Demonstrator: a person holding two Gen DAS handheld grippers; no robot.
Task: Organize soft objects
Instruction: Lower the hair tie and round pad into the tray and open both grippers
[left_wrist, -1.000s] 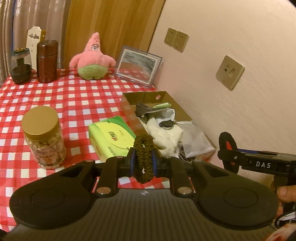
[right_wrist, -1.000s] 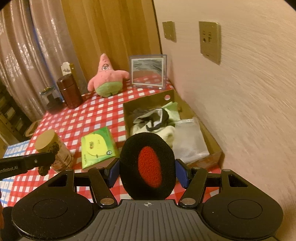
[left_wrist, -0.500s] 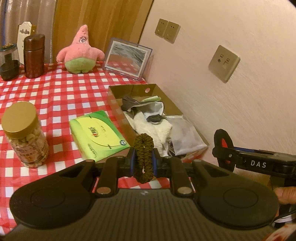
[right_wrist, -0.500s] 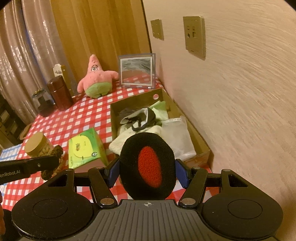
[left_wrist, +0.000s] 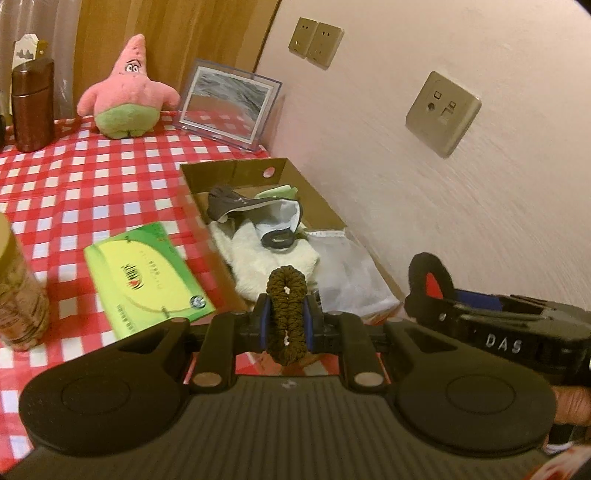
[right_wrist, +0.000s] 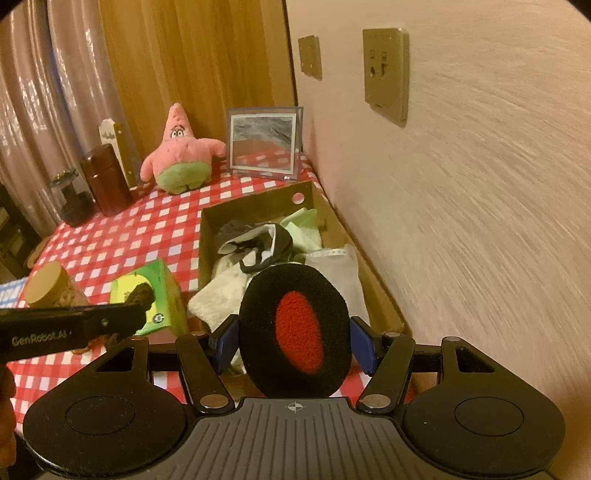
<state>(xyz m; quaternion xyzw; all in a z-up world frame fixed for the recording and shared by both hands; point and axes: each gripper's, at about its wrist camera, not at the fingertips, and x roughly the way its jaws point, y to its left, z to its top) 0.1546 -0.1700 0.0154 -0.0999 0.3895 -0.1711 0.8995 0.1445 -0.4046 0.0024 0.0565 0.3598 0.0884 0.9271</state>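
Observation:
My left gripper (left_wrist: 287, 322) is shut on a dark olive braided hair tie (left_wrist: 287, 302), held above the near end of the cardboard box (left_wrist: 325, 214). My right gripper (right_wrist: 294, 338) is shut on a black foam pad with a red centre (right_wrist: 294, 332), also over the box's near end (right_wrist: 207, 236). The box holds white fluffy cloth (left_wrist: 258, 258), a dark-and-white pouch (left_wrist: 258, 210), a clear bag (left_wrist: 351, 273) and green cloth (right_wrist: 304, 225). The right gripper with its pad shows at the right of the left wrist view (left_wrist: 428, 280).
A green tissue pack (left_wrist: 144, 273) lies left of the box. A gold-lidded jar (right_wrist: 51, 284) stands further left. A pink star plush (left_wrist: 127, 92), a picture frame (left_wrist: 229, 103) and brown canisters (left_wrist: 31, 99) stand at the back. The wall runs close on the right.
Both grippers have moved forward and right toward the box, still holding the hair tie and the foam pad. The box looks nearer in both views.

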